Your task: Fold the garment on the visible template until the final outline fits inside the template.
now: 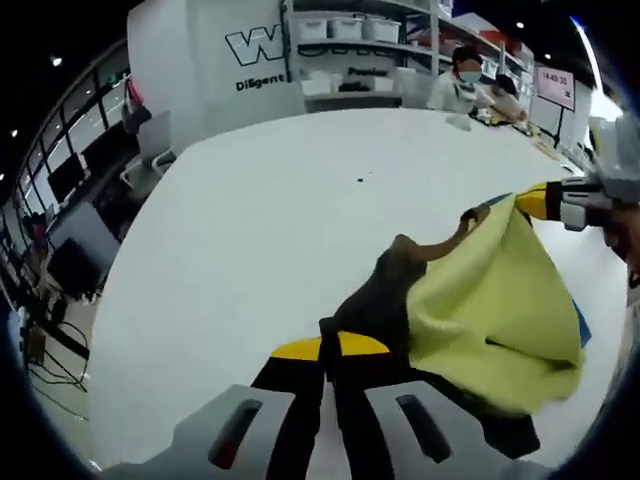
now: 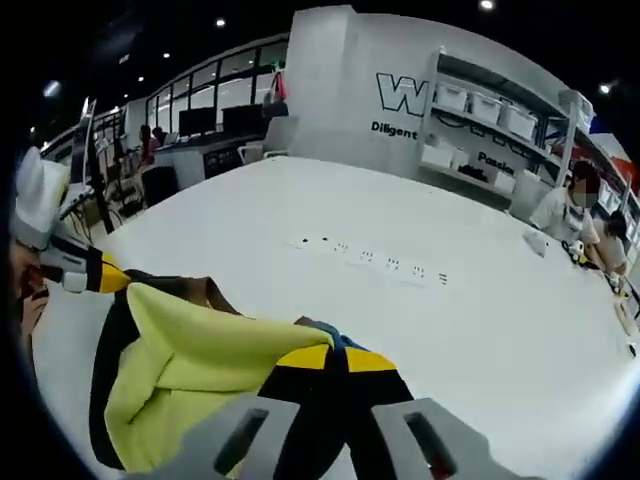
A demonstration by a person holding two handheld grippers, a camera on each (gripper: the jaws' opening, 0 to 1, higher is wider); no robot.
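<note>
While both tools grip it, the garment (image 1: pixel 490 300) hangs stretched between them above the white surface (image 1: pixel 270 230), yellow face showing with dark and blue edges. Left tool (image 1: pixel 330 350) has its jaws pinched shut on a dark corner of the cloth right at the tips; in the right gripper view the right tool (image 2: pixel 328 358) is likewise clamped on a fold of yellow and blue fabric (image 2: pixel 200 370).

Key relation: each tool sits at an opposite end of the garment, so its long axis runs tool to tool. From the left tool the cloth spreads forward and to the right, ending at the other tool (image 1: pixel 575 202) near the view's right edge. From the right tool it spreads left toward the other tool (image 2: pixel 70 270). Neither is nearer; both are already on it.

No template outline is identifiable on the surface, only a row of small marks (image 2: pixel 390 263) well ahead of the right tool. Judgement: the fold is mid-way, and the next move likely means lowering both ends together so the cloth lands flat, not bunched. People work at far shelves (image 2: pixel 480 110).
</note>
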